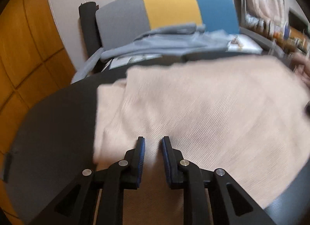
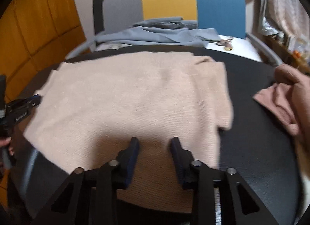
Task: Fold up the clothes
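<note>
While blurred, sweater [image 2: 131, 97] apparently underlies right gripper [image 2: 155, 143].

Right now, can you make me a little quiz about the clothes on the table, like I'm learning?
1. True or false: the left gripper is clamped on the beige sweater.
2. What lies on the chair behind the black table? A) a blue-grey garment B) a red hat C) nothing
3. Fill in: right of the sweater, on the table, lies a smaller ____ cloth.

Key:
1. False; its jaws stand apart over the sweater, as do those of the right gripper.
2. A, the blue-grey garment.
3. Pink; the pink cloth.
</note>
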A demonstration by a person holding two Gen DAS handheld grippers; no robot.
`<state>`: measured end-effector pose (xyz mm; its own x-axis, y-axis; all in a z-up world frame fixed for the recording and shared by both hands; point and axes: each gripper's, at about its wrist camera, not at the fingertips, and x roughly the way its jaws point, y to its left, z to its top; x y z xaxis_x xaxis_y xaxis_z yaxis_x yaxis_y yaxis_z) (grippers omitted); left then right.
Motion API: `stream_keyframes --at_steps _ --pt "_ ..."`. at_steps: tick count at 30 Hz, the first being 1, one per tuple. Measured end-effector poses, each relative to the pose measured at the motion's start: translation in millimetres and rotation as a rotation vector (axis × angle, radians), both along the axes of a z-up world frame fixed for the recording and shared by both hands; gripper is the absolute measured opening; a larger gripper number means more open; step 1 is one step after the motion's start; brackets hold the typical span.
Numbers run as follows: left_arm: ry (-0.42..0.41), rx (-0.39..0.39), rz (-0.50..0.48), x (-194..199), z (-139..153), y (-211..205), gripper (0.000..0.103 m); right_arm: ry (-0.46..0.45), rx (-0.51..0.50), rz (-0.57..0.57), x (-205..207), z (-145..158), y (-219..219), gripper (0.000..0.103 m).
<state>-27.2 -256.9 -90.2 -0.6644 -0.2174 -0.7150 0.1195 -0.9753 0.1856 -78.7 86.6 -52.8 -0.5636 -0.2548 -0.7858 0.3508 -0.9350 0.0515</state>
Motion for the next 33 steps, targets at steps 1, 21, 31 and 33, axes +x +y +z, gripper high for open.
stream_keyframes --at_steps 1,21,31,33 --pt "-0.002 0.043 0.010 -0.2 1.2 -7.6 0.026 -0.004 0.006 -0.016 -1.7 -1.3 7.3 0.031" --pt "0.021 0.108 -0.180 -7.7 11.9 105.0 0.025 -0.136 -0.224 -0.054 -137.9 1.1 31.8 0.005" --pt "0.030 0.143 -0.183 -15.0 6.5 98.0 0.027 -0.124 -0.475 -0.227 -131.3 1.9 90.0 0.063" --pt "0.033 0.151 -0.183 -15.9 5.9 95.9 0.027 -0.125 -0.509 -0.258 -110.7 5.9 106.2 0.071"
